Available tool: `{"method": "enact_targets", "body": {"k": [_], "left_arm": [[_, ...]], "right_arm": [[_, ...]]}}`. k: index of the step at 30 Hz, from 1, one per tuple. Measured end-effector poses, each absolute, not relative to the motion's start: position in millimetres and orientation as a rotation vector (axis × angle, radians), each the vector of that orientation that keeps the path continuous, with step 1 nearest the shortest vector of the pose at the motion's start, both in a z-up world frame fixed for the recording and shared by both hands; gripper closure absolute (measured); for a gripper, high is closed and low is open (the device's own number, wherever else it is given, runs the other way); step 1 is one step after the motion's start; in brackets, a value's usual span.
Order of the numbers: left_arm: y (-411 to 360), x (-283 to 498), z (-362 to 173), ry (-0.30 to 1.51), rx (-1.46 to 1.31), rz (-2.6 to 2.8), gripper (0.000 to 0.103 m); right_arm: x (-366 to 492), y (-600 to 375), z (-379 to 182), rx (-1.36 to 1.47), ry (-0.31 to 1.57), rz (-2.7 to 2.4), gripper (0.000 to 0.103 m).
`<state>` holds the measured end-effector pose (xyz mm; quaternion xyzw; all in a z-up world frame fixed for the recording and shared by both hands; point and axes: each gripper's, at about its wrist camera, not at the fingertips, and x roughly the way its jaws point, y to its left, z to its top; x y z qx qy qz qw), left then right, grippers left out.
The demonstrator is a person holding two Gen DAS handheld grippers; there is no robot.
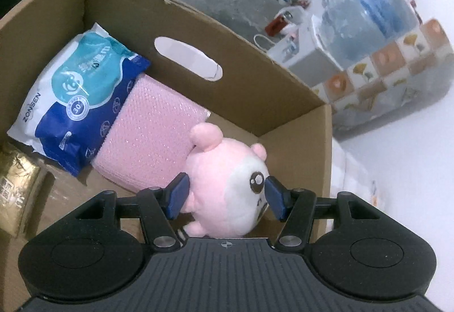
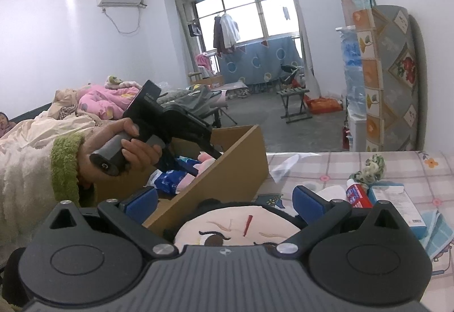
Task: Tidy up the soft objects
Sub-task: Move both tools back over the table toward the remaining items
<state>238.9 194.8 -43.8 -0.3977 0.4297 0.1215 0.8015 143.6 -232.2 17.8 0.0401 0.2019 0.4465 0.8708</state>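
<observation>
Brown cardboard box [image 1: 241, 90] already holds blue-white wipes pack [image 1: 76, 102] and pink textured sponge [image 1: 153, 136].

Left gripper [image 1: 225, 194] over box interior; fingers part-open, flanking round pink-white plush toy [image 1: 227, 192], pads apparently clear. Placement near complete.

Right gripper [image 2: 224, 202] at 6 o'clock; fingers wide, not pressing on flat plush face doll with black hair [image 2: 238, 222]. Doll not boxed.

Left on checked-cloth surface [image 2: 326, 167], 3 o'clock of box: green-white knotted rope [image 2: 370, 167].

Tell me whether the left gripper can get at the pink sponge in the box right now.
Probably not directly: the pink plush sits between the left gripper's open jaws, in front of the sponge in the box.
</observation>
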Motion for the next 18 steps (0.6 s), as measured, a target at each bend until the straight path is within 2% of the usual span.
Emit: {"method": "enact_targets", "body": {"k": [6, 10, 15, 18], "left_arm": [[196.8, 237.2, -37.9, 0.857, -0.839, 0.282, 0.045], [191.4, 221.4, -17.0, 0.815, -0.799, 0.268, 0.035], [177.4, 191.4, 21.7, 0.736, -0.710, 0.240, 0.030], [160.3, 169.8, 44.3, 0.710, -0.615, 0.222, 0.022]], "right_arm": [[145.2, -233.3, 14.8, 0.094, 0.433, 0.923, 0.026], [142.5, -237.1, 14.3, 0.094, 0.417, 0.910, 0.026], [141.4, -245.2, 18.8, 0.147, 0.414, 0.914, 0.026], [137.2, -248.7, 26.0, 0.153, 0.403, 0.899, 0.026]]}}
